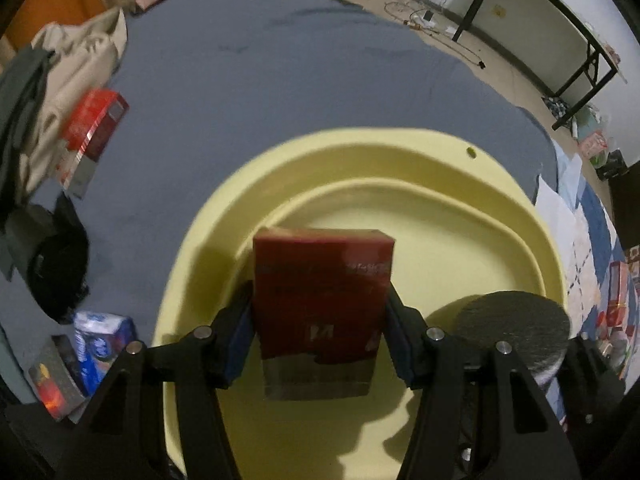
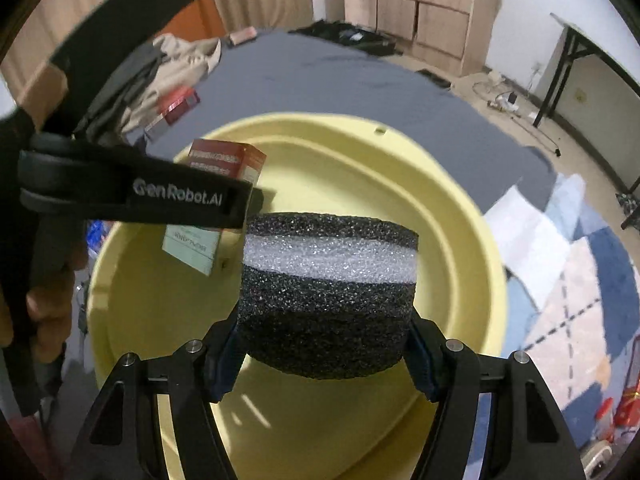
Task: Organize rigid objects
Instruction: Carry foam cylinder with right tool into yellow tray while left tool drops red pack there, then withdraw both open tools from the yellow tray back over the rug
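Observation:
A yellow plastic basin (image 1: 360, 152) (image 2: 460, 216) sits on a grey-blue bed sheet. My left gripper (image 1: 320, 336) is shut on a dark red box (image 1: 322, 300) and holds it over the basin's inside. The right wrist view shows that same red box (image 2: 228, 160) from the side, partly hidden behind the left gripper's black body. My right gripper (image 2: 324, 344) is shut on a black foam cylinder with a white band (image 2: 330, 280), also above the basin. The foam cylinder (image 1: 516, 328) appears at the lower right of the left wrist view.
Another red box (image 1: 94, 128) (image 2: 178, 108) lies on the sheet by a heap of beige and grey clothes (image 1: 60, 80). A blue packet (image 1: 104, 344) and small dark box (image 1: 52, 380) lie left of the basin. A patterned quilt (image 2: 568, 300) and black-legged table (image 1: 560, 32) are at right.

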